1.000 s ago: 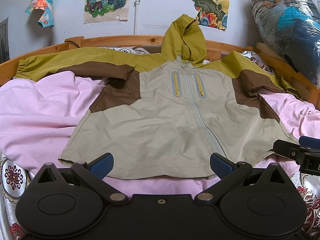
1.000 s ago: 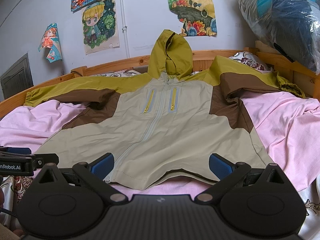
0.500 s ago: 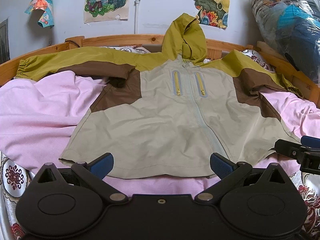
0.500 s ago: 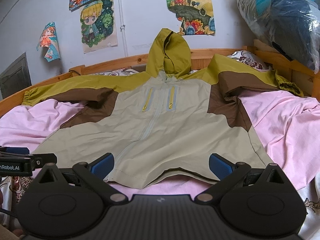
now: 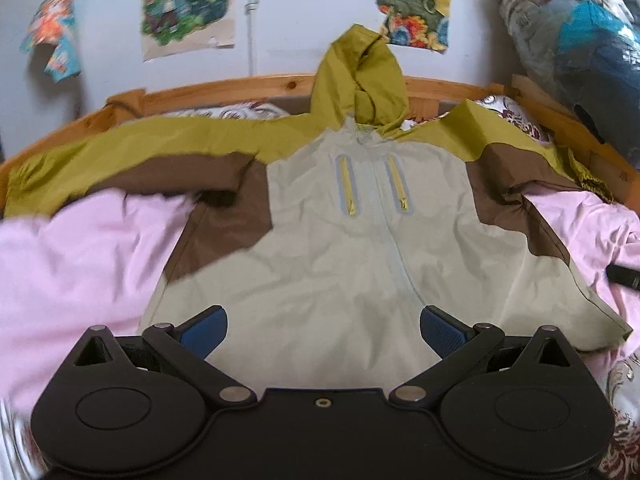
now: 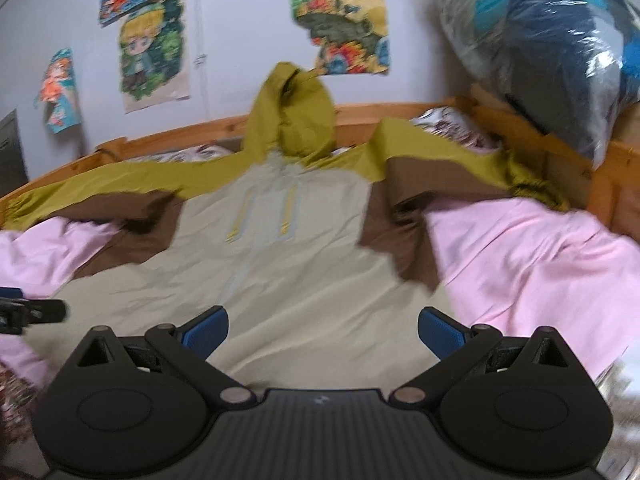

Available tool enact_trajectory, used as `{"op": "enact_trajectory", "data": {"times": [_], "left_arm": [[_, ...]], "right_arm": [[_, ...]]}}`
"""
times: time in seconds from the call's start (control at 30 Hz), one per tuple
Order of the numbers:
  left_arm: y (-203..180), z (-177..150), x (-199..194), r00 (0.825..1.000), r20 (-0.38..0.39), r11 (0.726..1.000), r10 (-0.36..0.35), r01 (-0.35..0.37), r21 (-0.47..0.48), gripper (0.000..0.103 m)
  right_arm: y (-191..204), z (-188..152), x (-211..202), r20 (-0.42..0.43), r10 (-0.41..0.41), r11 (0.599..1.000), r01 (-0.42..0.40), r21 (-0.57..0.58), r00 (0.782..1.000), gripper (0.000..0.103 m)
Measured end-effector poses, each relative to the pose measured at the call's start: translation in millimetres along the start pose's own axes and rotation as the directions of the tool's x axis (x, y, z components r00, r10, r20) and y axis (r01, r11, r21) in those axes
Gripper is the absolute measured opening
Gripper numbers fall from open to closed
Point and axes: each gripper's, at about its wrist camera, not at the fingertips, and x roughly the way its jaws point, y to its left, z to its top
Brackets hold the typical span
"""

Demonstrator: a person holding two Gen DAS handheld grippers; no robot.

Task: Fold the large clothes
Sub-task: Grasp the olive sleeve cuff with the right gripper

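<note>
A hooded jacket point(image 5: 340, 264) in beige, brown and olive lies spread flat, front up, on a pink sheet point(image 5: 80, 264), with both sleeves stretched out and its hood point(image 5: 360, 76) propped against the wooden bed rail. It also shows in the right wrist view point(image 6: 304, 280). My left gripper point(image 5: 323, 330) is open and empty, just over the jacket's bottom hem. My right gripper point(image 6: 323, 330) is open and empty over the hem's right part. The left gripper's tip point(image 6: 32, 314) shows at the left edge of the right wrist view.
A wooden bed rail point(image 5: 224, 92) curves round the far side. A plastic-wrapped bundle of dark and blue bedding point(image 6: 552, 52) sits at the far right on the rail. Posters point(image 5: 188, 4) hang on the wall behind. A patterned cover point(image 5: 624, 408) shows at the near edges.
Both grippers have moved forward over the jacket's hem, so the jacket looks nearer and larger. Both stay open. The jacket has not moved.
</note>
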Motion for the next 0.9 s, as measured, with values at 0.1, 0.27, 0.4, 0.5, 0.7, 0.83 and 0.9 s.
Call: {"op": "enact_trajectory", "data": {"times": [0.1, 0.27, 0.4, 0.5, 0.7, 0.83, 0.9], "left_arm": [[-2.5, 24.9, 21.9, 0.999, -0.049, 1.000, -0.008, 0.009, 0.008, 0.102], [-15.0, 52.8, 64.7, 0.997, -0.067, 0.998, -0.024, 0.028, 0.056, 0.102], [-29.2, 62.5, 100.3, 0.996, -0.061, 0.993, -0.058, 0.064, 0.099, 0.102], [-34.5, 61.8, 118.4, 0.995, -0.060, 0.987, -0.085, 0.092, 0.130, 0.102], [-31.3, 60.0, 151.8, 0.990, -0.110, 0.983, -0.091, 0.107, 0.151, 0.102], [-24.6, 59.5, 166.3, 0.986, -0.136, 0.987, -0.102, 0.117, 0.113, 0.102], [-23.1, 60.0, 169.7, 0.984, -0.144, 0.987, -0.109, 0.124, 0.098, 0.102]], "right_arm": [[-36.7, 17.9, 15.8, 0.022, -0.063, 0.997, 0.062, 0.036, 0.998, 0.103], [-82.3, 43.2, 62.3, 0.082, -0.289, 0.954, 0.294, -0.061, 0.954, 0.102], [-116.8, 65.9, 110.9, 0.113, -0.387, 0.907, 0.400, -0.129, 0.915, 0.093], [-134.1, 82.6, 151.7, 0.111, -0.423, 0.883, 0.436, -0.173, 0.899, 0.083], [-147.8, 106.7, 231.5, 0.143, -0.540, 0.753, 0.552, -0.358, 0.830, 0.073], [-158.8, 113.7, 268.8, 0.102, -0.619, 0.685, 0.599, -0.415, 0.779, 0.067], [-161.7, 111.2, 281.4, 0.077, -0.649, 0.655, 0.607, -0.451, 0.757, 0.067]]}}
